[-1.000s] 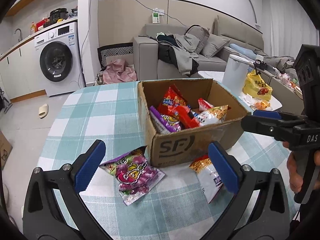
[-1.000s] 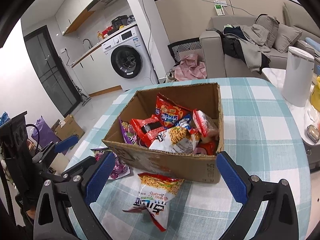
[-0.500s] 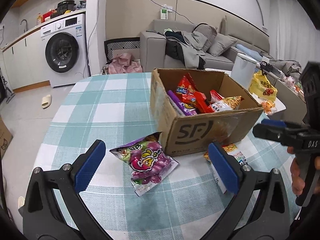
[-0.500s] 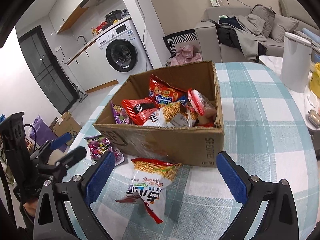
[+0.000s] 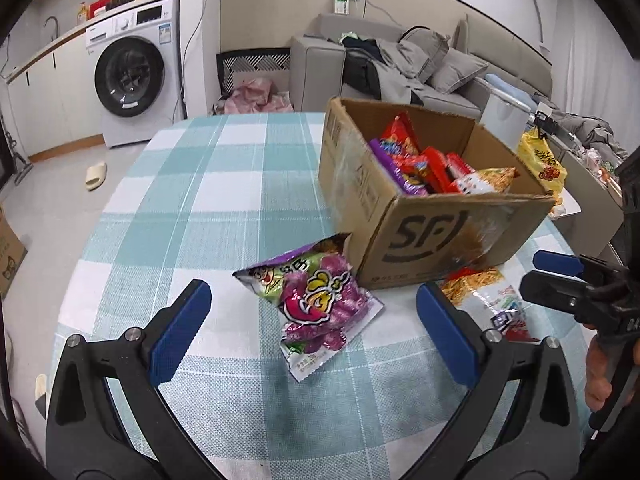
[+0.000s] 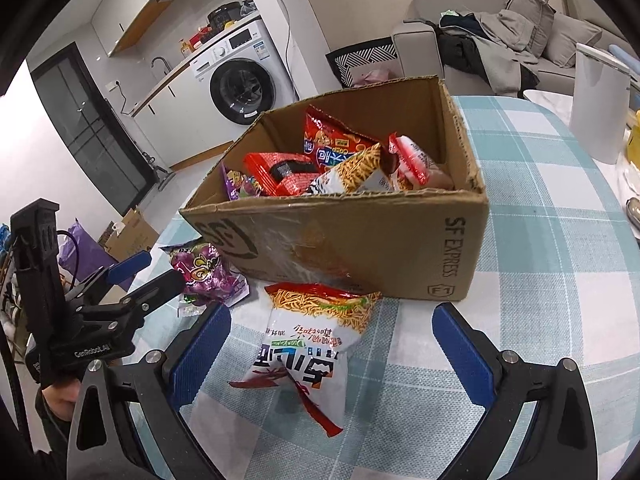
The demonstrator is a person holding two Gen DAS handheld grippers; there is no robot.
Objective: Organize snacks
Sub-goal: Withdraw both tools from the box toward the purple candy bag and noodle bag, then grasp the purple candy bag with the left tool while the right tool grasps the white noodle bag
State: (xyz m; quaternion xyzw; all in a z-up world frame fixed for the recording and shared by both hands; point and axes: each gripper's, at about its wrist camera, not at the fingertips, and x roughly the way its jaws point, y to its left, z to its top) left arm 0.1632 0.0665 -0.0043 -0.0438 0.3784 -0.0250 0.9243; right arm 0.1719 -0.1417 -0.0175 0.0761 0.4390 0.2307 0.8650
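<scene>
A cardboard box (image 5: 404, 220) (image 6: 372, 240) holding several snack bags stands on the checked tablecloth. A purple snack bag (image 5: 316, 304) (image 6: 204, 272) lies flat against the box's near corner. My left gripper (image 5: 316, 332) is open just in front of it, the bag between the line of its blue pads, not touched. A white and red noodle-snack bag (image 6: 308, 344) (image 5: 488, 300) lies before the box. My right gripper (image 6: 332, 352) hangs open over it, fingers on either side. Each gripper shows in the other's view: the right gripper (image 5: 560, 276) and the left gripper (image 6: 136, 276).
The round table (image 5: 200, 184) has bare cloth to the left and behind the box. A white appliance (image 6: 596, 104) stands at the table's far right edge. A sofa (image 5: 400, 64), washing machine (image 5: 136, 72) and a yellow bag (image 5: 540, 164) lie beyond.
Both grippers have come lower and nearer to the table. The left one swung toward the purple bag; the right one closed in over the noodle-snack bag. Neither bag has moved.
</scene>
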